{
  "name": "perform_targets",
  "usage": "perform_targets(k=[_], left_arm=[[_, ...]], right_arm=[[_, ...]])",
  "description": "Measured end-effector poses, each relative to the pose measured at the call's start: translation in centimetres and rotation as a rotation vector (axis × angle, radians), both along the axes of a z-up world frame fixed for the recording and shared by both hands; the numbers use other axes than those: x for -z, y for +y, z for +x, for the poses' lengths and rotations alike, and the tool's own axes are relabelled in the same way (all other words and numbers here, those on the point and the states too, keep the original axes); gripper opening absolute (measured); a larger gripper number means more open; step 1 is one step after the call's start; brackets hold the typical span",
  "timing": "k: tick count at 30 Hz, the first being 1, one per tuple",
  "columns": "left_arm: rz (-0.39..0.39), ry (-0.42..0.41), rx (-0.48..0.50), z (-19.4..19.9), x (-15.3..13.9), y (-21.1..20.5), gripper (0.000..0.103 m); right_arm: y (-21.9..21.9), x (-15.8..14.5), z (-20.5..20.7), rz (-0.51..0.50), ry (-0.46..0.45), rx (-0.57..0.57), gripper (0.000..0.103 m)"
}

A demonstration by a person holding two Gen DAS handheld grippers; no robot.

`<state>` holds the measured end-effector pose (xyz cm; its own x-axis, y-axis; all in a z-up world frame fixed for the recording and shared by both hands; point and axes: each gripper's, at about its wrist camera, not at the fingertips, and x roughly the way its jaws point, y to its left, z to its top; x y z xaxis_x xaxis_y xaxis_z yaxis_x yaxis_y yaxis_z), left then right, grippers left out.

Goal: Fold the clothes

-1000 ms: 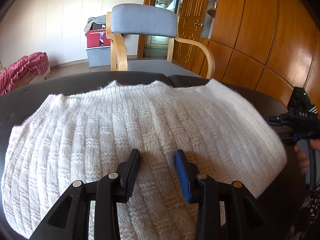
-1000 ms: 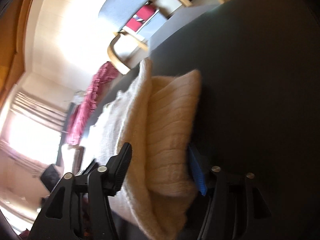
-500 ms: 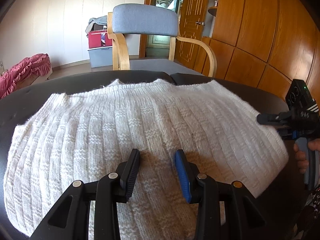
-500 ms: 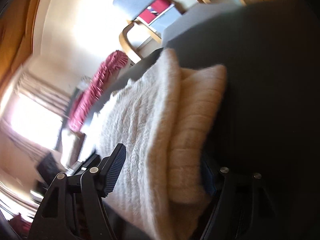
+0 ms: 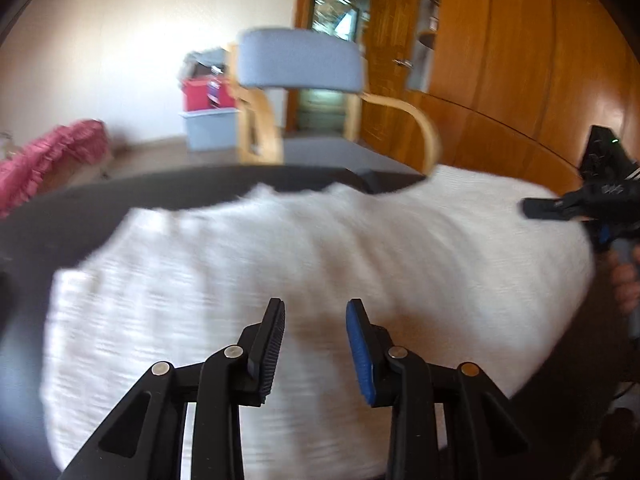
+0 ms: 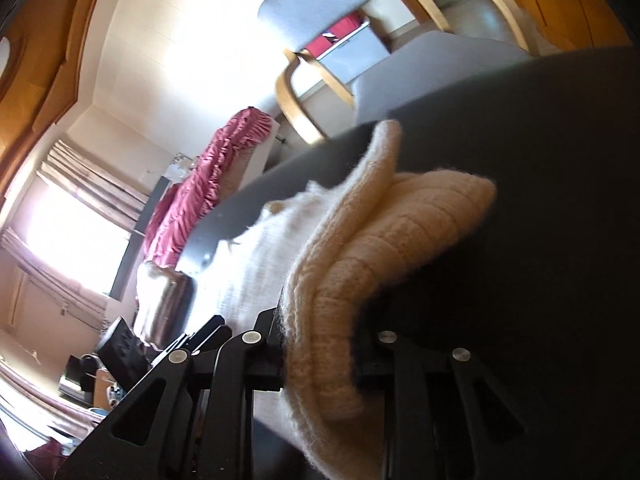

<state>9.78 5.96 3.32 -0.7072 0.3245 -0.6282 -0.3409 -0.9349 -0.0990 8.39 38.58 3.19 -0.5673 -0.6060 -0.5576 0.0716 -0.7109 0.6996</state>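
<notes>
No text, label, brand or number is legible; white markings on the right hand-held gripper (image 5: 580,206) are blurred beyond reading.

A cream ribbed knit sweater (image 5: 304,280) lies spread across the dark table, one folded edge bunched and lifted.

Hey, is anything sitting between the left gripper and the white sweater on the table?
Nothing visible does. The left gripper hangs over the white sweater, jaws closing, with only bare knit below them. The right gripper is closing on the sweater's edge.
</notes>
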Motion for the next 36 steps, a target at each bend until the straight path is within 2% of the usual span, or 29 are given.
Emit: perform_targets(k=[5, 9, 11, 17, 20, 22, 27, 29, 32, 34, 36], left_arm=[[0.022, -0.024, -0.13, -0.9, 1.1, -6.2, 0.032], [0.162, -0.133, -0.111, -2.0, 3.5, -9.8, 0.033], [0.227, -0.144, -0.108, -1.9, 3.8, -10.7, 0.033], [0.3, -0.146, -0.095, -1.8, 4.3, -11.2, 0.033], [0.378, -0.156, -0.086, -1.8, 4.4, -12.2, 0.033], [0.426, -0.163, -0.082, -1.7, 4.5, -12.8, 0.033], [0.471, -0.163, -0.089, -1.4, 4.7, -13.5, 0.03], [0.5, -0.164, -0.097, -1.2, 4.8, -14.0, 0.028], [0.593, -0.171, -0.107, -0.6, 5.1, -15.3, 0.028], [0.659, -0.184, -0.124, 0.1, 5.4, -16.3, 0.028], [0.693, -0.185, -0.135, 0.9, 5.5, -17.1, 0.028]], right_arm=[[-2.7, -2.9, -1.5, -0.055, 0.019, -0.016, 0.024], [-6.2, -5.1, -3.3, -0.069, 0.037, -0.065, 0.024], [-9.0, -6.1, -4.2, -0.063, 0.044, -0.093, 0.024], [-17.7, -7.4, -7.0, -0.06, 0.048, -0.216, 0.024], [-23.7, -6.4, -9.2, -0.036, 0.031, -0.29, 0.024], [-26.3, -4.6, -9.5, -0.013, -0.006, -0.326, 0.024], [-32.5, 0.3, -11.1, 0.044, -0.115, -0.401, 0.024], [-33.3, 1.1, -11.2, 0.073, -0.112, -0.414, 0.024], [-33.2, 1.4, -11.6, 0.06, -0.122, -0.388, 0.028], [-33.4, 1.7, -11.7, 0.047, -0.131, -0.388, 0.038], [-33.8, 1.9, -11.5, 0.031, -0.134, -0.395, 0.046]])
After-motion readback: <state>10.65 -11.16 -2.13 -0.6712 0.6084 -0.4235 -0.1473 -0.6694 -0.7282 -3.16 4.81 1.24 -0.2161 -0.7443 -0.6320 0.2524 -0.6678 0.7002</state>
